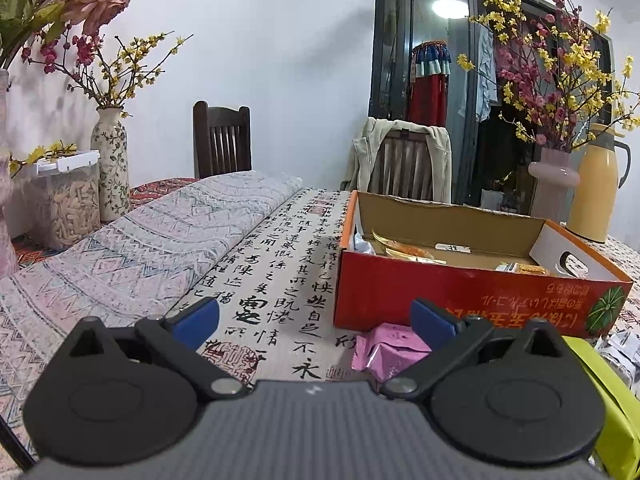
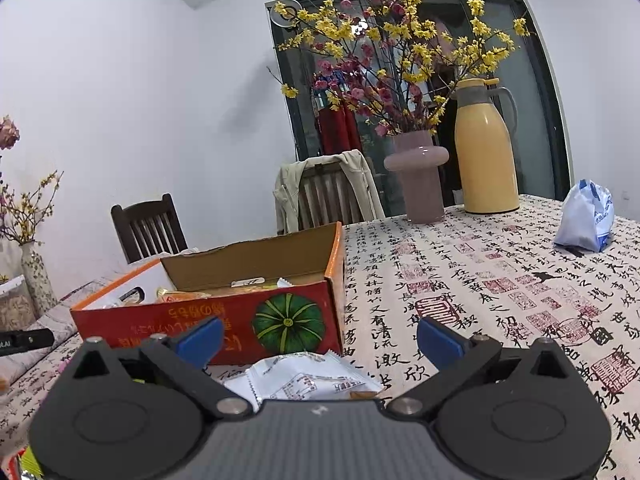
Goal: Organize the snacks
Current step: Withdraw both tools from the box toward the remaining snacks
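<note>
The task looks partly done. The open red-and-orange cardboard box with a green pumpkin printed on its side [image 2: 224, 316] sits at centre left in the right wrist view and centre right in the left wrist view, and several wrapped snacks already lie inside it: orange and gold packets [image 1: 404, 250] show over the near wall.

More remains outside. A pink foil snack packet [image 1: 390, 350] lies on the desk just in front of the box, low and right of centre in the left wrist view, beside the right-hand blue pad. A white printed snack packet [image 2: 304, 378] lies in front of the box at bottom centre of the right wrist view, between the two blue pads and below them. A lime-green package [image 1: 612, 420] and more white wrappers [image 1: 620, 354] sit at the lower right edge of the left wrist view. A white-and-blue bag [image 2: 586, 216] rests well apart at the right edge of the right wrist view.

The left claw [image 1: 314, 318] has its pads wide apart and holds nothing; the right claw [image 2: 320, 340] is likewise spread and empty.

Around the box stand a pale pink vase of yellow and red blossom [image 2: 420, 176] and a yellow thermos jug [image 2: 486, 148] at upper right, with a folded patterned cloth [image 1: 152, 240] at centre left. None blocks the box opening; its tall near wall is the likely obstacle for a low carry.
</note>
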Demonstrator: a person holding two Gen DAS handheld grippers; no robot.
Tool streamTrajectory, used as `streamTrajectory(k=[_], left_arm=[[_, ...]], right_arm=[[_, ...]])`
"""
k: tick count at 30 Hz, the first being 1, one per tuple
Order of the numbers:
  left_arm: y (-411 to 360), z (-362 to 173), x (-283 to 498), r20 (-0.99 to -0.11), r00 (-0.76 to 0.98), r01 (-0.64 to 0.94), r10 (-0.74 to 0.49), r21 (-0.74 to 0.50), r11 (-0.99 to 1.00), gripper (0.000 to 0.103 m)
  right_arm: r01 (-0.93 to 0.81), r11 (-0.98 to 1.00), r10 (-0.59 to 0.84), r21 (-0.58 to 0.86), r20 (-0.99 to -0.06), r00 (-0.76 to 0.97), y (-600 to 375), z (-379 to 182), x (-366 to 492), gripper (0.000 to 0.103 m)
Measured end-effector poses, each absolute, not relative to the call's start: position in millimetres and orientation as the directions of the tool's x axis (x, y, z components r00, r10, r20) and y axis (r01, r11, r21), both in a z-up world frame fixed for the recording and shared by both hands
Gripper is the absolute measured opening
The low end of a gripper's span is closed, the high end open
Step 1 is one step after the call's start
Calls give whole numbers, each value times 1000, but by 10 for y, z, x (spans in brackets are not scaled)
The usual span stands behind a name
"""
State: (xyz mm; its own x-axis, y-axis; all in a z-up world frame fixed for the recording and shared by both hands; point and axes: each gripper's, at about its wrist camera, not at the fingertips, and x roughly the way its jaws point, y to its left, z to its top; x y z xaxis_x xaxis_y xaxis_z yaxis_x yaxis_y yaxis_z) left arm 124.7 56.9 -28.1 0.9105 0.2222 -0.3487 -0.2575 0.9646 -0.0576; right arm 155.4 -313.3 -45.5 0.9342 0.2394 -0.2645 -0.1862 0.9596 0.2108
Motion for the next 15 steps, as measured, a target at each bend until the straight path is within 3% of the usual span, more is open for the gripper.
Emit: streamTrajectory(k=[15], left_arm=[[582, -291, 1261, -358, 910, -249, 208, -71, 966, 103]], right_arm=[[-188, 955, 254, 230, -305, 918, -3133, -464, 1617, 103]])
